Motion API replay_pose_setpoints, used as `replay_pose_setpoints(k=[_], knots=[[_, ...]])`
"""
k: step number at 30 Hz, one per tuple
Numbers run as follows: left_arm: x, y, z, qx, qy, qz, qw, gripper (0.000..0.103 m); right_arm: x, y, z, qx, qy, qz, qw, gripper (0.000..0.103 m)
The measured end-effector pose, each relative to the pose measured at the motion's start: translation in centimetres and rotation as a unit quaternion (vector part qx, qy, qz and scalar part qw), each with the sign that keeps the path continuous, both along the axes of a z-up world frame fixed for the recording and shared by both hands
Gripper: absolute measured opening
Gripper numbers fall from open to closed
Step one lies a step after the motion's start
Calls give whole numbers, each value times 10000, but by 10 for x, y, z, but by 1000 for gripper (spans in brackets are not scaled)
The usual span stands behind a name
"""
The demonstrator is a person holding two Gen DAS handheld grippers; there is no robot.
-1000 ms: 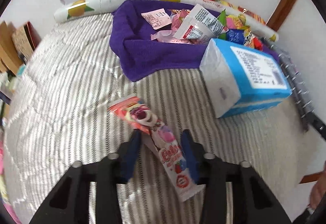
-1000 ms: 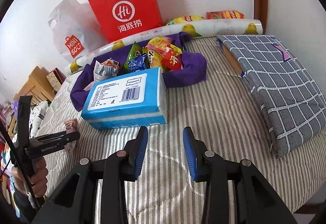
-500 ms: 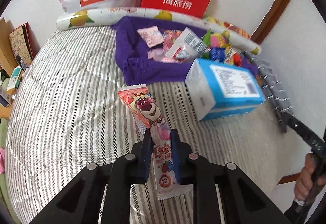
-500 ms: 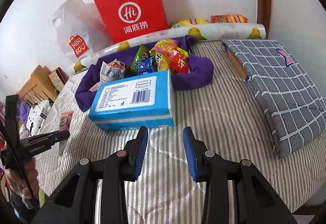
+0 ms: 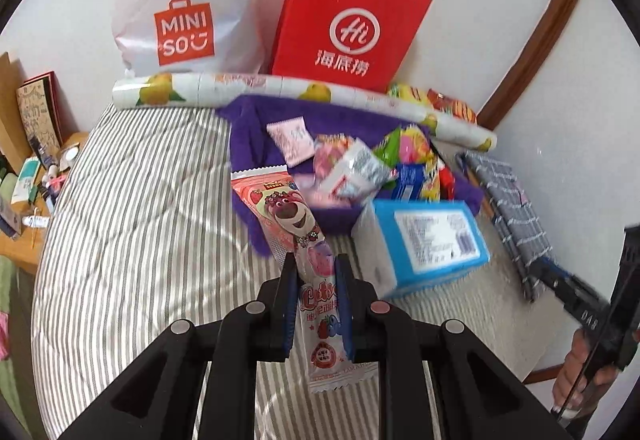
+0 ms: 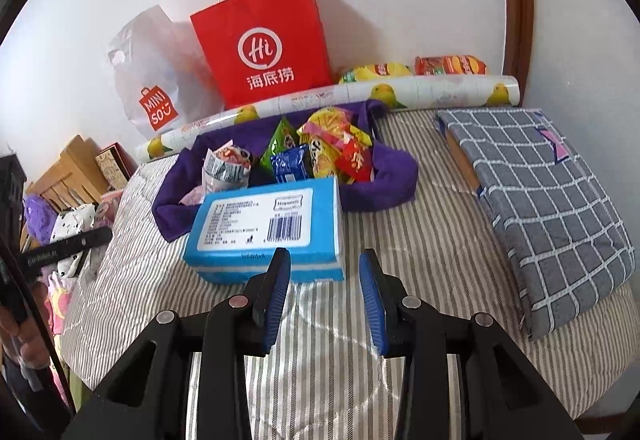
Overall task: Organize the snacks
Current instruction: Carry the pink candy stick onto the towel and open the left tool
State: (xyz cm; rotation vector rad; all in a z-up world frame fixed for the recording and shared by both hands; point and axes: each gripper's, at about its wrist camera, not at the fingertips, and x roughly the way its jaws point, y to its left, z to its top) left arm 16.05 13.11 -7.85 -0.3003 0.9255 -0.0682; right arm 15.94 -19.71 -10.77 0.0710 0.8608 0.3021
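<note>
Left tool point(image 5: 316, 276) is clamped on the pink snack packet point(image 5: 298, 236), lifted off the bed point(image 5: 132, 224). I'd carry it level to the purple cloth point(image 5: 248, 144) (probably a bin). Right tool point(image 6: 324, 282) hangs empty, jaws apart.

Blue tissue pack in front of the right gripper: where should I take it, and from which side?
Judging by the right wrist view, the blue tissue pack lies flat, long side facing the open right gripper. Probably come from above and span its short width, front face to back; its ends look too far apart.
</note>
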Motion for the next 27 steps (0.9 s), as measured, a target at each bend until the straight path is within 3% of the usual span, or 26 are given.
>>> replay_pose_setpoints(k=[7,19,27], knots=[[50,2,4,16,-73,-34,10000,17,9,-4,-2,93,-4,-16,10000,36],[131,3,-27,115,249,21,9996,17,32,1,-21,-49,31,34,10000,36],[158,10,-53,50,519,97,9986,17,43,1,-32,89,130,-4,9999,36]])
